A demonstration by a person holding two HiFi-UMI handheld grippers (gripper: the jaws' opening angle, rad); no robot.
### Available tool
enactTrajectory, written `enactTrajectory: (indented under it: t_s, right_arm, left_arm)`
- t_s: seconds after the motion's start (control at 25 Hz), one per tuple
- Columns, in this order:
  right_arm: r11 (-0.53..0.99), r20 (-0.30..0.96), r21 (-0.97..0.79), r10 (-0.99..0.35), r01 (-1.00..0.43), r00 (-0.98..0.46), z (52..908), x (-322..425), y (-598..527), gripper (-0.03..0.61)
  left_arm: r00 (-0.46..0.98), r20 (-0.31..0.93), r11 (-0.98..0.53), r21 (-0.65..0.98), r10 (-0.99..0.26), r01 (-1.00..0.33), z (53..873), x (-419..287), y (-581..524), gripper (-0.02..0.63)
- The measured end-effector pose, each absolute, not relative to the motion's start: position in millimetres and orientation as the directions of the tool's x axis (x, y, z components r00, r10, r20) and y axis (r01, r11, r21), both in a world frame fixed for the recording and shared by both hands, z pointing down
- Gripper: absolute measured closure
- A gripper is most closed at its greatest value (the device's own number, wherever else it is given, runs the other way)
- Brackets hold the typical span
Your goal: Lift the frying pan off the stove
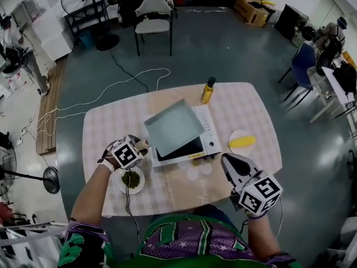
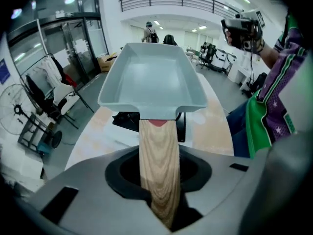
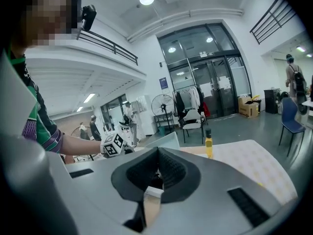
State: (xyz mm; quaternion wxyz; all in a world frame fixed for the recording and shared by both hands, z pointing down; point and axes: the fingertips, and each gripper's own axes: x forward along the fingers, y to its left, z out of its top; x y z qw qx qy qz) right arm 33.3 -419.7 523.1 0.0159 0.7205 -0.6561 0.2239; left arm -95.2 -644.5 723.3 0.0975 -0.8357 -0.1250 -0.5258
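The square grey frying pan hangs tilted over the white single-burner stove, whose black top shows under it. My left gripper is shut on the pan's wooden handle. In the left gripper view the pan fills the middle, with the stove's dark top below it. My right gripper hovers over the table's near right part, away from the stove, jaws together and empty. In the right gripper view its jaws meet, and the pan's edge shows beyond.
A yellow bottle stands behind the stove. A white plate with a yellow item lies to the stove's right. A small bowl of greens sits below my left gripper. A chair and cables are on the floor beyond the table.
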Motion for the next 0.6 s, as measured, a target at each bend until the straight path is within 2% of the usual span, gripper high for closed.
enactTrajectory:
  t_s: [0.12, 0.36, 0.6]
  right_arm:
    - [-0.13, 0.352, -0.251, -0.935, -0.959, 0.035, 521.6, 28.9, -421.4, 0.571]
    - [-0.11, 0.343, -0.243, -0.939, -0.964, 0.021, 509.8, 24.8, -421.0, 0.571]
    - [-0.056, 0.285, -0.23, -0.959, -0.971, -0.012, 478.3, 37.5, -421.7, 0.571]
  left_arm:
    - [0.487, 0.867, -0.978, 0.001, 0.105, 0.208, 701.9, -100.4, -627.5, 0.471]
    - [0.636, 0.772, -1.0, 0.013, 0.016, 0.008, 653.7, -100.1, -602.9, 0.471]
    - [0.739, 0.653, -0.983, -0.045, -0.165, -0.18, 578.9, -92.0, -570.5, 0.469]
